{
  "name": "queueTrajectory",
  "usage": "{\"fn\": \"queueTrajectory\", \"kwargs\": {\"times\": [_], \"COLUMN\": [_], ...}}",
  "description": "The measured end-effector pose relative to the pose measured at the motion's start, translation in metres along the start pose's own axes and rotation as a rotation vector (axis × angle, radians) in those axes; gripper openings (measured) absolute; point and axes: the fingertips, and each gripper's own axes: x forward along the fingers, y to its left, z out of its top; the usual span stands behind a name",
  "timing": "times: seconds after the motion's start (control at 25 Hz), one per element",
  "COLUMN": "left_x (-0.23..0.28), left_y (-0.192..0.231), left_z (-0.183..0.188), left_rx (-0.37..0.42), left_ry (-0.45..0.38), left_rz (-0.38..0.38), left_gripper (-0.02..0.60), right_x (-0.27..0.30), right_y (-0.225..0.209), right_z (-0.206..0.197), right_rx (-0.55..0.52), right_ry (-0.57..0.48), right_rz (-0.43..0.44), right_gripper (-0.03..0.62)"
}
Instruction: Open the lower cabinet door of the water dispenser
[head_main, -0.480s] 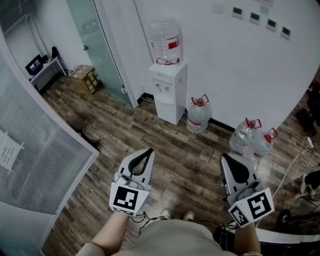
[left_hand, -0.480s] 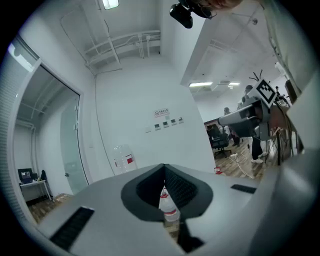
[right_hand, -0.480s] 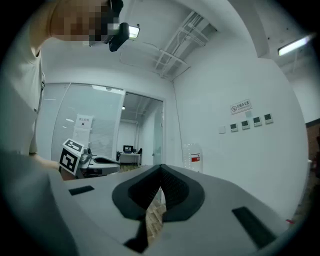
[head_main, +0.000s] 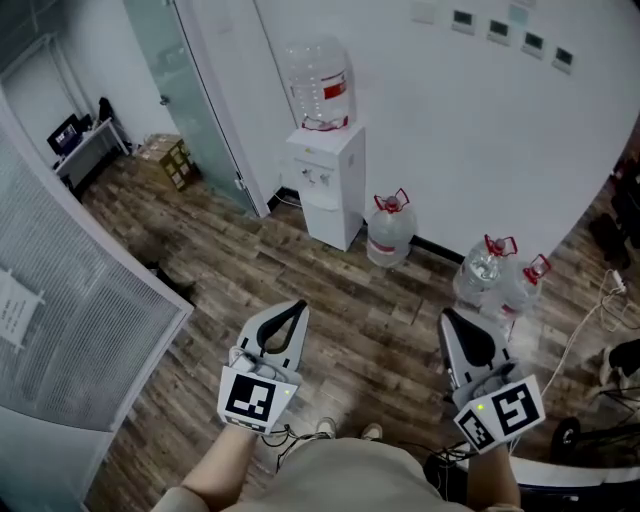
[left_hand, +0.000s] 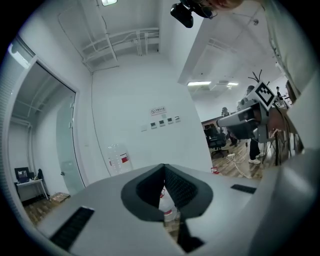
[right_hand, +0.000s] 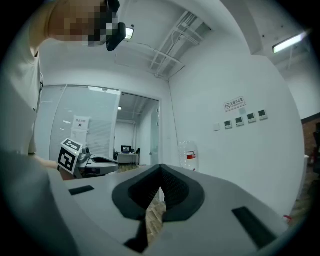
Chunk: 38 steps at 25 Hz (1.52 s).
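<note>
Left gripper (head_main: 296, 306) and right gripper (head_main: 448, 316) are held level, jaws pressed together on nothing. The water dispenser (head_main: 325, 185) is seen well apart from both, on the wood floor (head_main: 300, 275).

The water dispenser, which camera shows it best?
The head view: the whole water dispenser shows, lower cabinet door included. Both gripper views show only its top bottle; the rest sits hidden behind their own jaws.
</note>
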Motion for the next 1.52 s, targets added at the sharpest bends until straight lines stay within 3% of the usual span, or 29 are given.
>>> {"fn": "queueTrajectory", "kwargs": {"times": [0.56, 0.76, 0.92, 1.2, 1.52], "left_x": [0.034, 0.05, 0.065, 0.109, 0.176], "left_y": [-0.044, -0.046, -0.033, -0.003, 0.065], "left_z": [-0.004, -0.009, -0.025, -0.041, -0.069], "left_rx": [-0.019, 0.014, 0.007, 0.018, 0.002], "left_ry": [0.009, -0.006, -0.021, -0.009, 0.047], "left_rz": [0.017, 0.014, 0.035, 0.004, -0.013], "left_gripper": [0.005, 0.005, 0.006, 0.005, 0.005], "right_x": [-0.031, -0.021, -0.003, 0.051, 0.147], "right_y": [-0.048, -0.059, -0.067, -0.091, -0.122], "right_z": [-0.035, -0.053, -0.065, -0.077, -0.087], "right_rx": [0.018, -0.001, 0.02, 0.048, 0.034], "right_ry": [0.037, 0.049, 0.046, 0.076, 0.143], "right_rz": [0.014, 0.017, 0.015, 0.005, 0.005], "right_gripper": [0.008, 0.007, 0.008, 0.008, 0.008]}}
